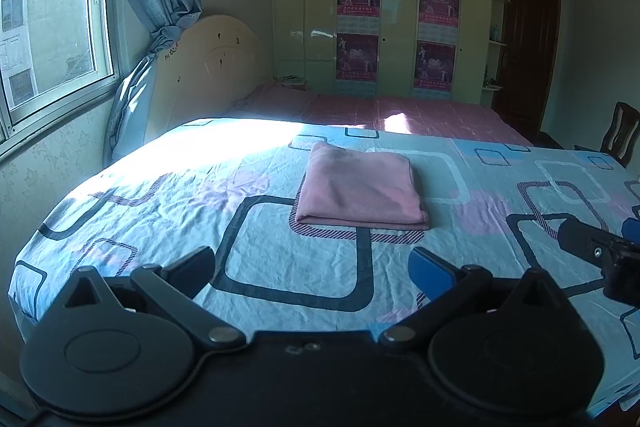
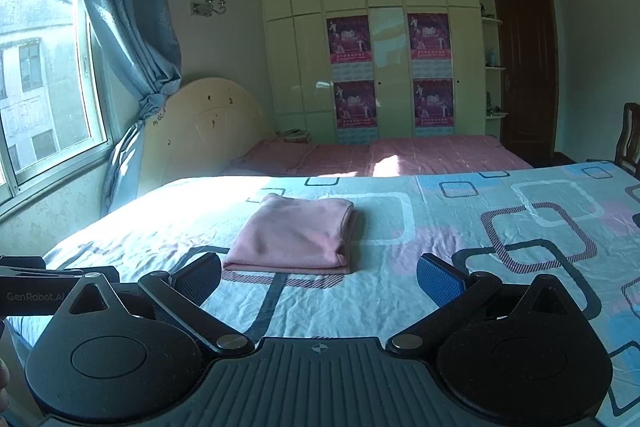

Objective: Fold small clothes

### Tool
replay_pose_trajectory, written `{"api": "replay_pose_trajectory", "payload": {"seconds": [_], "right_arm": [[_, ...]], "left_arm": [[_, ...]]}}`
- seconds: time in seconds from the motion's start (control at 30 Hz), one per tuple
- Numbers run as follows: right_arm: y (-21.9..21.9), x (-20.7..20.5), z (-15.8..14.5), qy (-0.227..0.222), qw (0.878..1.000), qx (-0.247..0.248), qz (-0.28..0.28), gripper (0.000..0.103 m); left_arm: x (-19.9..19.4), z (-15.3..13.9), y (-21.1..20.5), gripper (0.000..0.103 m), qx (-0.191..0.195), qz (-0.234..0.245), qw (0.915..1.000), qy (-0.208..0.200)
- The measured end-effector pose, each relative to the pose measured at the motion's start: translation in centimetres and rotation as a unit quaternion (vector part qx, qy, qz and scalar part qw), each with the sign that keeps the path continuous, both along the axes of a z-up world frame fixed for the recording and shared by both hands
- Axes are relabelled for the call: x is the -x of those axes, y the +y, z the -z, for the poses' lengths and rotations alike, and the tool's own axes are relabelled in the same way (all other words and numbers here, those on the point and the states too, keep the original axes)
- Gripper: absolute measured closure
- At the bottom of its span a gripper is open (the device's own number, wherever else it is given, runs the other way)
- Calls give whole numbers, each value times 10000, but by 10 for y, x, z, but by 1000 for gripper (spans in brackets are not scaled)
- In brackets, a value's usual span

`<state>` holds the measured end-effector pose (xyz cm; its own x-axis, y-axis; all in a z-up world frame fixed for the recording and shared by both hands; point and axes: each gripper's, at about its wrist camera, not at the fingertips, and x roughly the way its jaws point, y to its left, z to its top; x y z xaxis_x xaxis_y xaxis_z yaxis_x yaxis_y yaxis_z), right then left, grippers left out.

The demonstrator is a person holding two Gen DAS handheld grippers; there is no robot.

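Daylight from the window (image 1: 48,27) left of the jaws glares on the sheet (image 1: 224,143) ahead; the room beyond is dim, edges fisheye-bent and dark.

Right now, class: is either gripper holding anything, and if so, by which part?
Nothing is held. The left gripper and right gripper are both open, short of the folded pink garment on the bedsheet.

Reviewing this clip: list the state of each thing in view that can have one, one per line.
pink cloth: folded into a flat rectangle, lying on the patterned sheet, untouched.
left claw: open, empty, short of the cloth.
right claw: open, empty, short of the cloth.
patterned sheet: spread out, wrinkled.
curtain: drawn aside, tied back.
door: closed.
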<state>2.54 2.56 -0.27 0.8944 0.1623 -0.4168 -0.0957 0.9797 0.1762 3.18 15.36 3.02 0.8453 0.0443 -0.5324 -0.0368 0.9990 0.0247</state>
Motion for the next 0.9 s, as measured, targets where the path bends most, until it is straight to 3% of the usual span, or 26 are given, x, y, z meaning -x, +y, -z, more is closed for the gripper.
{"api": "replay_pose_trajectory", "payload": {"seconds": [0.53, 0.9], "right_arm": [[4, -7, 3, 57, 10000, -12, -4, 0], [-1, -20, 12, 200, 9997, -44, 115, 0]], "left_arm": [[-5, 1, 5, 0, -6, 27, 10000, 0], [-31, 14, 1, 1, -18, 269, 9996, 29]]}}
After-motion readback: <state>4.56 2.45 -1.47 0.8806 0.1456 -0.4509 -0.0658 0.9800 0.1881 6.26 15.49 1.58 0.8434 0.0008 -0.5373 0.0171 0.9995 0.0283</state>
